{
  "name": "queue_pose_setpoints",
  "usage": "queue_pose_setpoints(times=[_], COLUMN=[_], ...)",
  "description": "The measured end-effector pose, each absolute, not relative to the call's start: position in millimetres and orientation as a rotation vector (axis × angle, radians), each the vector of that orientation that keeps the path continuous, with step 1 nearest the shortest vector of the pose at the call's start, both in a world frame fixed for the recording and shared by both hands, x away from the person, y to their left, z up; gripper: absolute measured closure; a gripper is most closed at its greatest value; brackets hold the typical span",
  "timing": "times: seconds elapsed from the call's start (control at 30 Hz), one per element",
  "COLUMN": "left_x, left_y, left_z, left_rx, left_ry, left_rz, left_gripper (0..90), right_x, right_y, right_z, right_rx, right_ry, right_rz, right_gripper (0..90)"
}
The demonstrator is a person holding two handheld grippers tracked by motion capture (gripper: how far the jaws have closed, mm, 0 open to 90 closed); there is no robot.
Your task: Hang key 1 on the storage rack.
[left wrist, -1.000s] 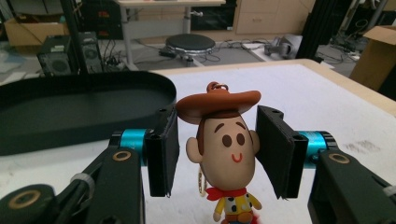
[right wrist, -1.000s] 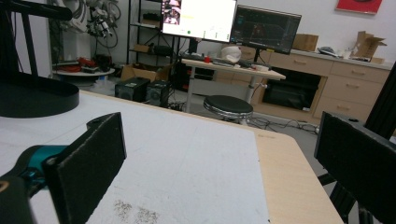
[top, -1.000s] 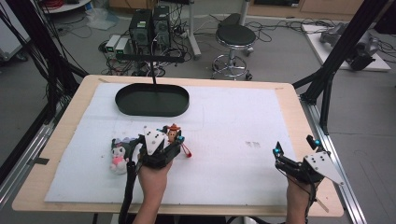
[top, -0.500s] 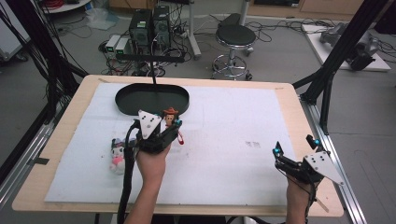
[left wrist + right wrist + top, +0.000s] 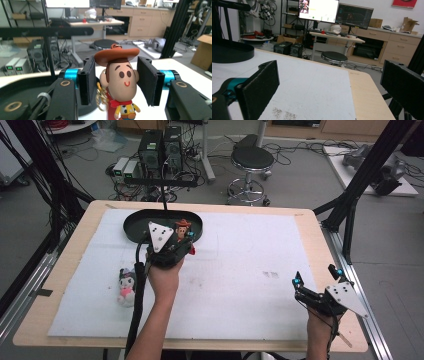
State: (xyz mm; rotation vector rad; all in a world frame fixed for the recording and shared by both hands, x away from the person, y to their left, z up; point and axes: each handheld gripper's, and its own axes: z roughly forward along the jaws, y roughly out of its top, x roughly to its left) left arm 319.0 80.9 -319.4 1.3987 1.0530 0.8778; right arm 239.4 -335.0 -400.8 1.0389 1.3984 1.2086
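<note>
Cowboy figure (image 5: 119,82) feet cut off by bottom edge (left gripper view); black tray (image 5: 135,222) partly hidden behind left tool (image 5: 186,239).

One cowboy figurine (image 5: 119,82) between the left gripper (image 5: 186,239) fingers, one plush toy (image 5: 125,286) on the mat behind them, one black oval tray (image 5: 132,225) just ahead, two grippers, right gripper (image 5: 315,278) fingers apart, one round stool (image 5: 251,160).

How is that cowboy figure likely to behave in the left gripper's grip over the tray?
The cowboy figure looks rigid and glossy, so it may slip or pivot: the left gripper pinches only its rounded head. Its body and key ring hang free below, so they probably swing. It seems light, and once released over the black tray it would likely tip onto its side.
</note>
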Motion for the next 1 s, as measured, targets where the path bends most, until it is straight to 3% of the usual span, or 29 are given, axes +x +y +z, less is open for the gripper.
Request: queue_pose_setpoints(times=[0.83, 0.9, 1.0], left_x=[334, 338, 343], left_y=[91, 93, 94], left_z=[-319, -320, -319], left_rx=[1.25, 1.237, 1.232], left_ry=[0.952, 0.942, 0.947], left_rz=[0.932, 0.94, 0.948], left_gripper=[51.0, 58.7, 58.7], right_x=[241, 241, 241], right_y=[-333, -333, -333], right_z=[-402, -402, -402], right_rx=[1.036, 1.035, 1.035], right_ry=[1.411, 1.411, 1.411], right_rz=[1.2, 1.201, 1.199], right_gripper=[1.3, 1.3, 1.3])
